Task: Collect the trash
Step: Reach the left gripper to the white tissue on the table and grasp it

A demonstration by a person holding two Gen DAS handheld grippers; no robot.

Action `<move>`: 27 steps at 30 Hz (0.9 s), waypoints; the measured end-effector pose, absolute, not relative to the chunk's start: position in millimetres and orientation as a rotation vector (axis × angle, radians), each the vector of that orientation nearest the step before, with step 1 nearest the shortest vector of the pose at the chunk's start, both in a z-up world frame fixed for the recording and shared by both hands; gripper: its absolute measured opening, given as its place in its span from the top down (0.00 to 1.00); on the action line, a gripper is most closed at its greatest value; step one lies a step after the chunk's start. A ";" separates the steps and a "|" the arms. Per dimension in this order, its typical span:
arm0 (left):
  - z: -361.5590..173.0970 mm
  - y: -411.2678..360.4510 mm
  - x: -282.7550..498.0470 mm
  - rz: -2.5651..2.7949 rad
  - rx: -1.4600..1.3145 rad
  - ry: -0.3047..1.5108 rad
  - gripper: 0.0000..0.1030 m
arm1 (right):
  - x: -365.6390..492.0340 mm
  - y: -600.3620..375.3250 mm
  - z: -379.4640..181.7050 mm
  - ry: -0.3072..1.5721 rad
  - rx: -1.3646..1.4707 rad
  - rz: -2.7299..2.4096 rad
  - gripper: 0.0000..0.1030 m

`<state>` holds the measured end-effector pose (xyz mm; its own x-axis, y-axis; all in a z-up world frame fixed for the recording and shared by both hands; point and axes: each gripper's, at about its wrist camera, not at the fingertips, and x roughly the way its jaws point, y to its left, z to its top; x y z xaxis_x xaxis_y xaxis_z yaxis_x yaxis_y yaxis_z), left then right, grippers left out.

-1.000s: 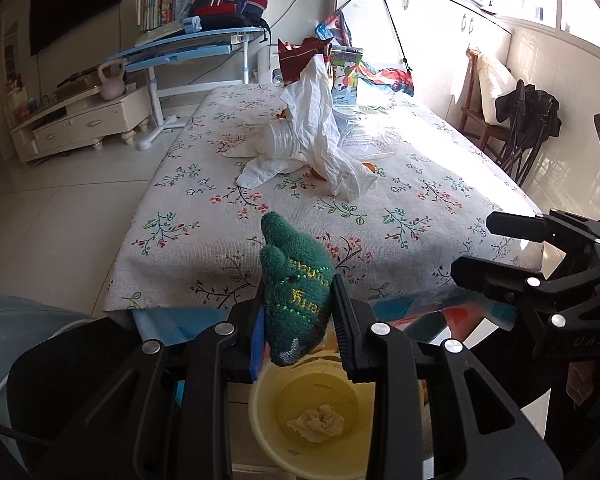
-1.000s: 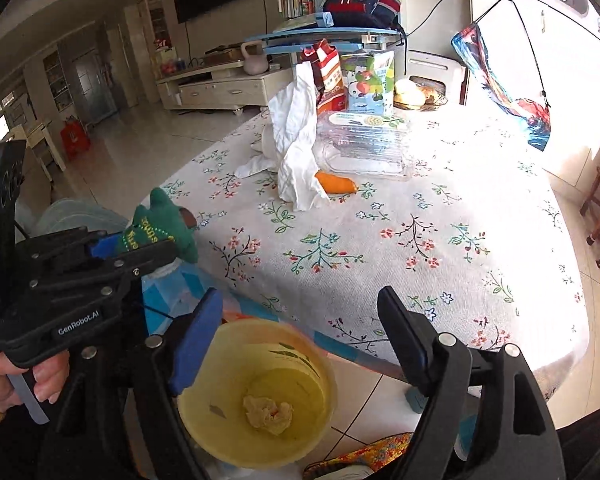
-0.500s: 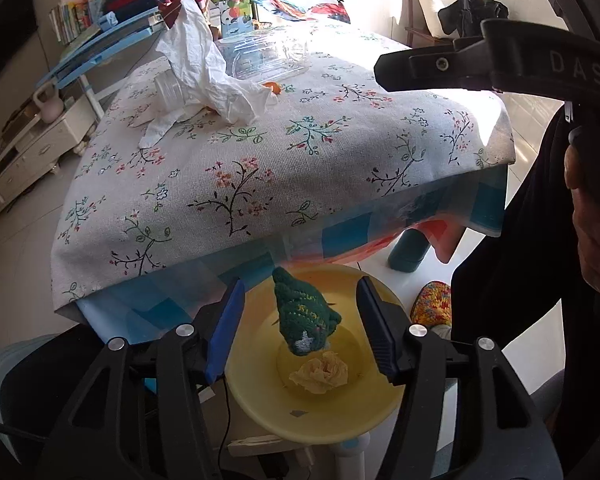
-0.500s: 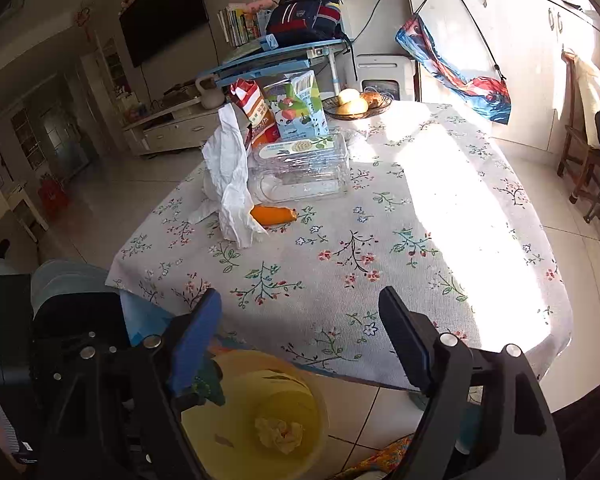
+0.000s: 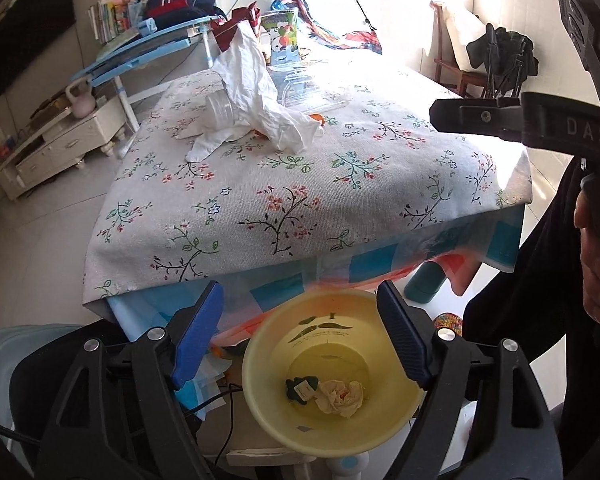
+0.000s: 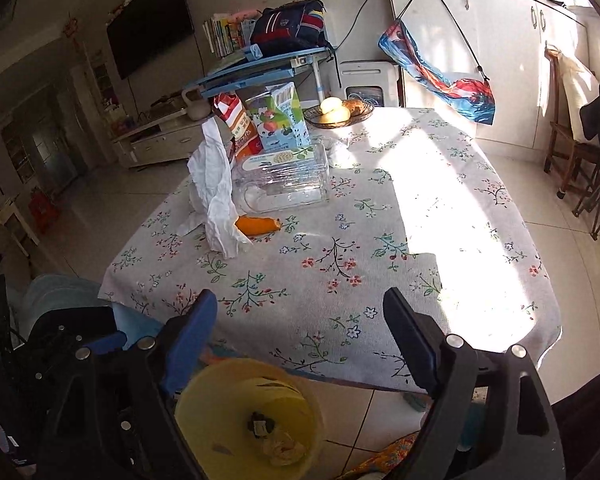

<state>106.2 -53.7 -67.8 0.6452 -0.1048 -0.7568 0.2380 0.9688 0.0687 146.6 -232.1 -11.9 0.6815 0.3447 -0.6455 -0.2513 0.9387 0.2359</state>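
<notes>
Left gripper (image 5: 300, 336) spread wide above yellow bin (image 5: 260, 376), below table edge (image 5: 260, 268)

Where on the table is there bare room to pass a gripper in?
Bare: the near half of the tablecloth and its sunlit right side. Crowded: far left, where the white bag, orange piece, clear container and cartons cluster.

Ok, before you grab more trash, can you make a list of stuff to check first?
1. Green sock in the yellow bin: ok.
2. Left gripper open, holding nothing: ok.
3. Right gripper open, holding nothing: ok.
4. Trash left on the table: not ok, white plastic bag and orange peel remain.
5. Room left in the bin: ok, only the sock and a paper wad inside.
</notes>
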 end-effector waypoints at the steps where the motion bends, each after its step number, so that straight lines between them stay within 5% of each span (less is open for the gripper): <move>1: -66.2 -50.3 106.3 -0.176 0.156 0.837 0.24 | 146.1 -231.4 -11.2 0.747 0.128 0.334 0.20; 27: -58.6 -17.9 129.7 0.034 0.028 0.733 0.12 | 144.0 -190.0 -7.7 0.674 -0.010 0.411 0.18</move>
<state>129.7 -17.9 -58.6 0.7427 0.0412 -0.6684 -0.0214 0.9991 0.0378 144.0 -190.0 -7.7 0.7040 0.3662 -0.6085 -0.3725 0.9199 0.1226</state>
